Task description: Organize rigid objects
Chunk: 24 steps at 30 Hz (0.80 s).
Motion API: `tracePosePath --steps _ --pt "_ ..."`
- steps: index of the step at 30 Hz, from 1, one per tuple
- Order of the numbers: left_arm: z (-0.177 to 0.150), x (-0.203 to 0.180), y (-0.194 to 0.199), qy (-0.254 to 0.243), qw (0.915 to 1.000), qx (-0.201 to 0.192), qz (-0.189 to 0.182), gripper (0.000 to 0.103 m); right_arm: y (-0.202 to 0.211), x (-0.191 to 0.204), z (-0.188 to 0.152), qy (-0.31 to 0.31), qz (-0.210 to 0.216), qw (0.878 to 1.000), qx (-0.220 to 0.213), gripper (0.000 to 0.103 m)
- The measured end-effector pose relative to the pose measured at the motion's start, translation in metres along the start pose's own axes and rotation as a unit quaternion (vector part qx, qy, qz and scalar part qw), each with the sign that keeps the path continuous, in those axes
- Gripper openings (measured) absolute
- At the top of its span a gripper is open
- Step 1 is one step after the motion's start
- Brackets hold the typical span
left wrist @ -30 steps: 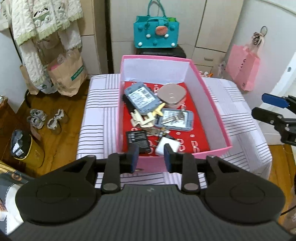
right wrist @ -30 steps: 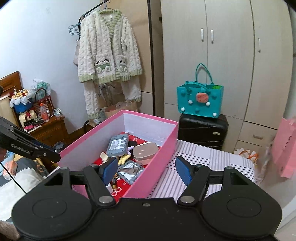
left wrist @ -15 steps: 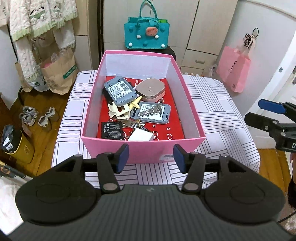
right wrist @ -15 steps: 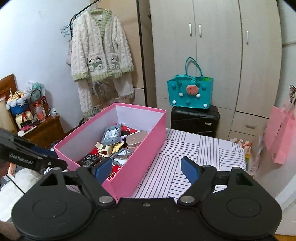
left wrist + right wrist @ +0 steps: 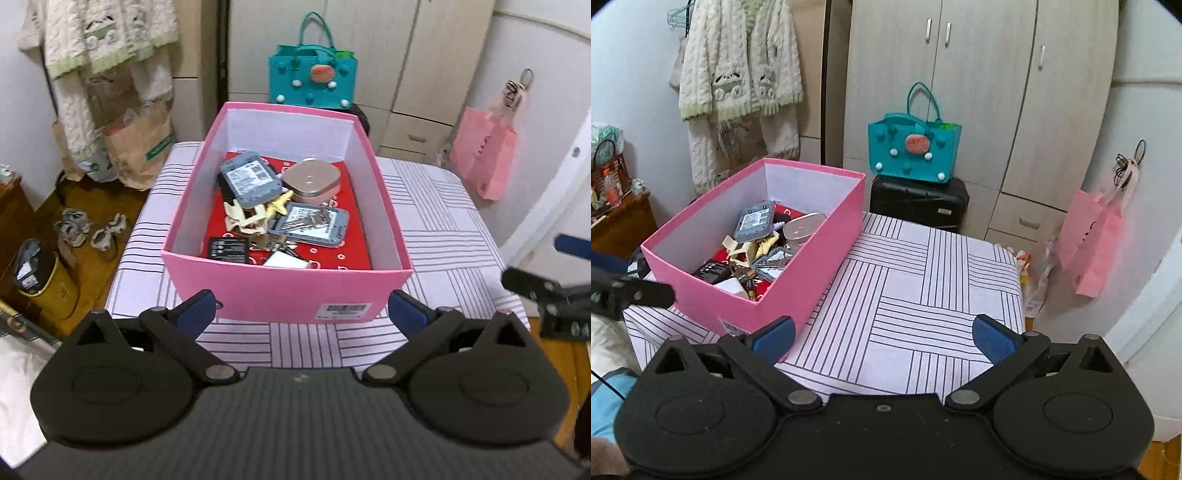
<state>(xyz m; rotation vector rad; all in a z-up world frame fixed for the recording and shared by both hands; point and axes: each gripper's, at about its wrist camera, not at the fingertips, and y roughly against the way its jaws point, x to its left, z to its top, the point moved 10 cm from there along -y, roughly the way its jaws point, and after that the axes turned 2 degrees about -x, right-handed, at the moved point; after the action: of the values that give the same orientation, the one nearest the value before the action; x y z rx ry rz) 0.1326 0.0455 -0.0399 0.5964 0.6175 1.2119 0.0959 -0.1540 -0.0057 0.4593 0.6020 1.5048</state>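
A pink box [image 5: 284, 291] stands on a striped tablecloth [image 5: 436, 236]. Inside it lie a grey device [image 5: 249, 179], a rose-gold case [image 5: 310, 181], a second grey device with keys on it [image 5: 310, 227], a black battery [image 5: 228, 249], a white charger [image 5: 286, 261] and cream clips [image 5: 243, 218]. My left gripper [image 5: 301, 314] is open and empty, just in front of the box's near wall. My right gripper [image 5: 882, 338] is open and empty over the cloth, right of the box [image 5: 798, 280].
A teal bag [image 5: 914, 151] sits on a black suitcase [image 5: 918, 201] behind the table, before a wardrobe. A pink bag [image 5: 1093, 243] hangs at the right. A cardigan [image 5: 738, 81] hangs at the back left. Shoes [image 5: 88, 230] lie on the floor.
Both grippers have drawn back from the box and opened wider. The left jaws, nearly together over the box's front a second ago, now stand wide apart.
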Motion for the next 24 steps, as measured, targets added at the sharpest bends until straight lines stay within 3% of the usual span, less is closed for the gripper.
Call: tracePosePath --steps 5,20,24 --pt "-0.001 0.0 0.007 -0.016 0.9993 -0.022 0.027 0.101 0.014 0.012 0.001 0.005 -0.011 1.0 -0.024 0.103" --pt "-0.02 -0.015 0.02 -0.029 0.9992 -0.004 0.026 0.101 0.035 0.008 -0.013 -0.076 0.018 0.997 -0.015 0.103" --pt "-0.022 -0.019 0.021 -0.023 0.9994 -0.01 0.023 0.101 0.039 0.003 -0.015 -0.078 0.0 0.997 -0.024 0.103"
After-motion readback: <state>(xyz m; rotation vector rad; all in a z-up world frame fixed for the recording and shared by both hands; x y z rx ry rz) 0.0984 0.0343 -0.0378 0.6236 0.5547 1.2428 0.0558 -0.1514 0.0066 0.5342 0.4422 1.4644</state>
